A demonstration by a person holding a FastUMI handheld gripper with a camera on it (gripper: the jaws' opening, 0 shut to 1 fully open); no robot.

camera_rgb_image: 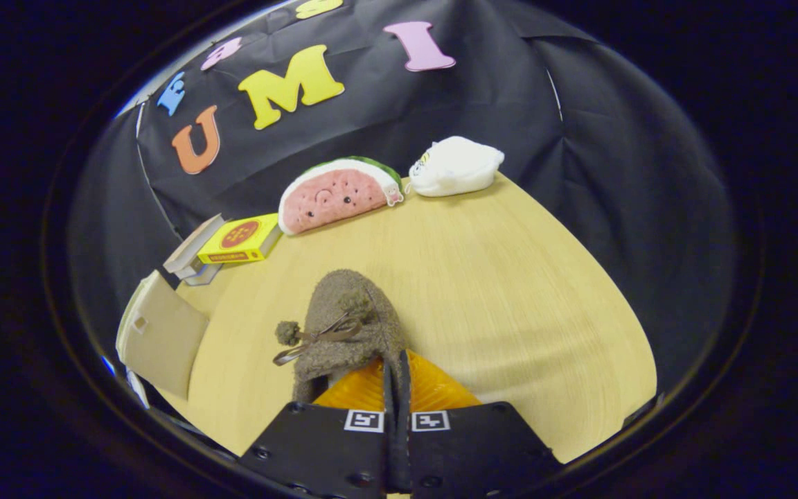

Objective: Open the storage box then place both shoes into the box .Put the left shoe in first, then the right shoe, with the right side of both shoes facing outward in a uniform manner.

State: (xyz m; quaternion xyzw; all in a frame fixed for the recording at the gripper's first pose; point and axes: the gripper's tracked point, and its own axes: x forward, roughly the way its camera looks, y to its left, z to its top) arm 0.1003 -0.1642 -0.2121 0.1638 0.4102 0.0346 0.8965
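A brown fuzzy shoe (347, 333) with a thin bow and a pompom points its toe away from me, just ahead of the fingers, over the wooden table (496, 298). My gripper (396, 371) is shut on the shoe's dark rear rim, with both fingers pressed together on that thin edge. I cannot tell whether the sole touches the table. To the left of the shoe, at the table's edge, stands the beige storage box (163, 339), one flat panel of it facing me; its inside is hidden.
A yellow carton (241, 239) lies on a small stack of books (191, 260) beyond the box. A watermelon-slice plush (337, 195) and a white plush (456, 166) sit at the table's far edge against the black cloth wall.
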